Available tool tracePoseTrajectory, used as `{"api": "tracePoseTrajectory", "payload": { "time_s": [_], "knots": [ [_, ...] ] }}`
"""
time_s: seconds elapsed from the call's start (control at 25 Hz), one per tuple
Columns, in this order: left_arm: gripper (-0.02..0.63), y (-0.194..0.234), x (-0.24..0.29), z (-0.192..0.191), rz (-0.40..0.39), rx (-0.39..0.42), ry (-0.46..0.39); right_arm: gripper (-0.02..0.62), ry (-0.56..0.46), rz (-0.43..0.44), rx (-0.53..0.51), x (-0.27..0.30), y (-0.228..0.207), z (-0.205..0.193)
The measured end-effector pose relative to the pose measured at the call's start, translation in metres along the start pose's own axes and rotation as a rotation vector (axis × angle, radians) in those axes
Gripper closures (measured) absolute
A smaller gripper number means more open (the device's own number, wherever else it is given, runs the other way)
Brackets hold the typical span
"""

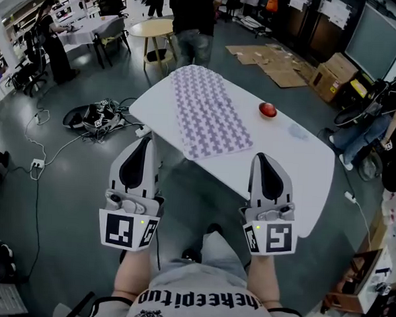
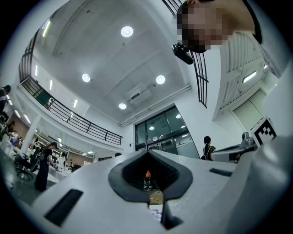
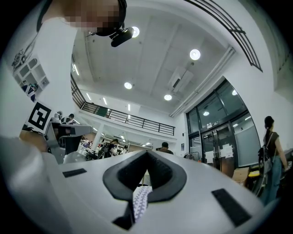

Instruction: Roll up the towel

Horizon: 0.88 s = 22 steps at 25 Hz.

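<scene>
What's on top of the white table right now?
On the table lies the patterned towel, spread flat, with a small red object apart to its right. Anything under the towel is covered.

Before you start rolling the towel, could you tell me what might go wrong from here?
1. The left gripper and right gripper are both shut, short of the table; unless they open, they would likely shove the towel rather than pinch it.
2. The towel's near end lies at the table edge, so a pull could drag it off.
3. A small red object sits right of the towel; the right gripper might knock it.
</scene>
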<state>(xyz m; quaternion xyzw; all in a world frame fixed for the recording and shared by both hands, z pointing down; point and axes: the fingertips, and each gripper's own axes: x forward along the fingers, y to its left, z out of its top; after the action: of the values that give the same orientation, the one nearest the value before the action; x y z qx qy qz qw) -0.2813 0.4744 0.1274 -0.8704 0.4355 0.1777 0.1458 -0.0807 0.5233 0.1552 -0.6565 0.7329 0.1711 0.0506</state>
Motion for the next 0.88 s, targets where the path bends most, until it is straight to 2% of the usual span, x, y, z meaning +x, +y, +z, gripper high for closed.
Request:
{"api": "tracePoseTrajectory", "payload": {
  "time_s": [0.16,0.44,0.68,0.88],
  "knots": [
    [0.615,0.015,0.018,-0.017,0.001,0.004,0.006,0.594,-0.001,0.004,-0.007,0.027,-0.003,-0.013],
    [0.615,0.04,0.087,-0.047,0.004,0.024,0.0,0.594,-0.018,0.013,-0.001,0.099,-0.033,-0.035],
    [0.615,0.059,0.154,-0.073,0.017,0.036,-0.01,0.594,-0.038,0.019,0.004,0.166,-0.068,-0.053],
    [0.615,0.058,0.208,-0.087,0.033,0.051,-0.02,0.594,-0.052,0.032,-0.002,0.209,-0.109,-0.062]
  ]
}}
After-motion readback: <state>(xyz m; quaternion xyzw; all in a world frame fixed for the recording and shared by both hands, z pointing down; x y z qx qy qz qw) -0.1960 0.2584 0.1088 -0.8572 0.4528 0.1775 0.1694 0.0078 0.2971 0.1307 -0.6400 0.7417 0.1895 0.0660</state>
